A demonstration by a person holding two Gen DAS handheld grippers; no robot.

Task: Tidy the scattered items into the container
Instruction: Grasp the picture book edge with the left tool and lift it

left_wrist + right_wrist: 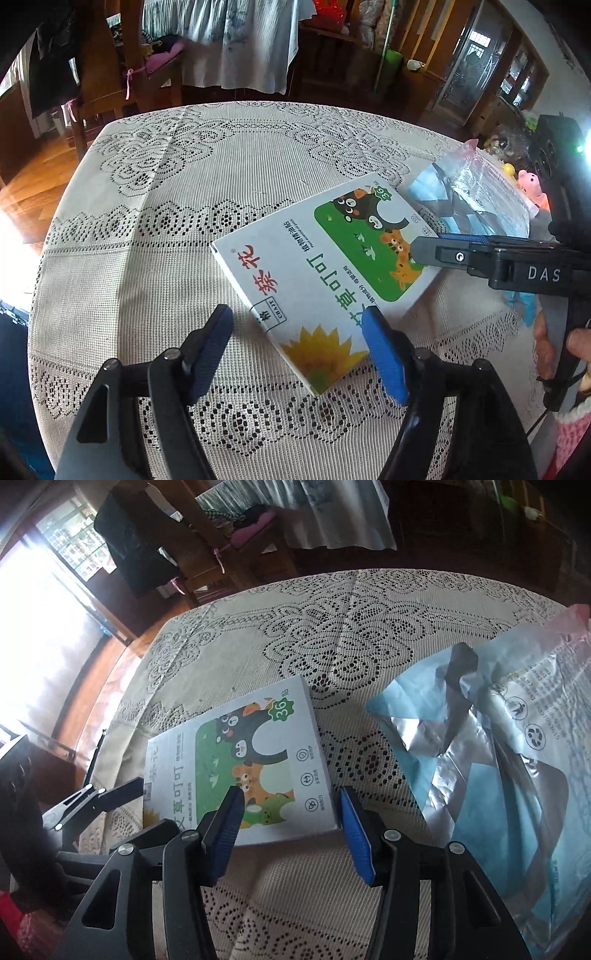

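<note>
- My left gripper [299,317] hovers with jaws spread over the near corner of the flat white box [325,280], the corner printed with a sunflower; one blue pad sits over the box face, the other over bare lace, and neither presses on anything.
- My right gripper [290,805] straddles the opposite end of the same box [240,760], jaws spread, the left pad over the cartoon animals and the right pad just past the box edge; I see no pinch.
- The box lies flat on the lace-covered desk [166,229], too low and broad for one grip, which I judge is why both grippers approach it from opposite ends, pointing steeply down.
- The blue-and-silver foil pouch [498,760] lies crumpled just beside the box, toward my right, untouched.
- No container shows in either view; nothing is packed yet, by my reading.
- Risk, as I judge it: closing on a flat face may slide the box along the cloth instead of lifting it.
</note>
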